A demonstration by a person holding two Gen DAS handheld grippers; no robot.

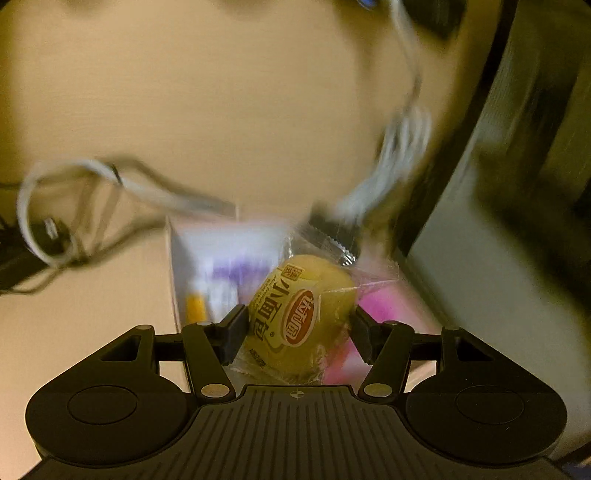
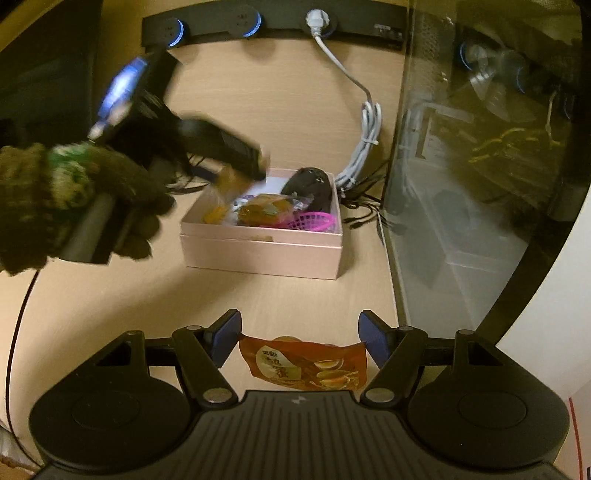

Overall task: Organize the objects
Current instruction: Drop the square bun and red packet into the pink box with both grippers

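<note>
Spreading pale and woody, the desk bears a pink box.

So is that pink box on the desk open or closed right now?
Open. The pink box has no lid on it, and its inside shows: wrapped snacks, a pink mesh basket and a dark object.

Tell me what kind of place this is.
Probably a home or office computer desk: a glass-sided PC case stands on the wooden desktop, with a power strip and bundled white cable behind the pink box.
</note>
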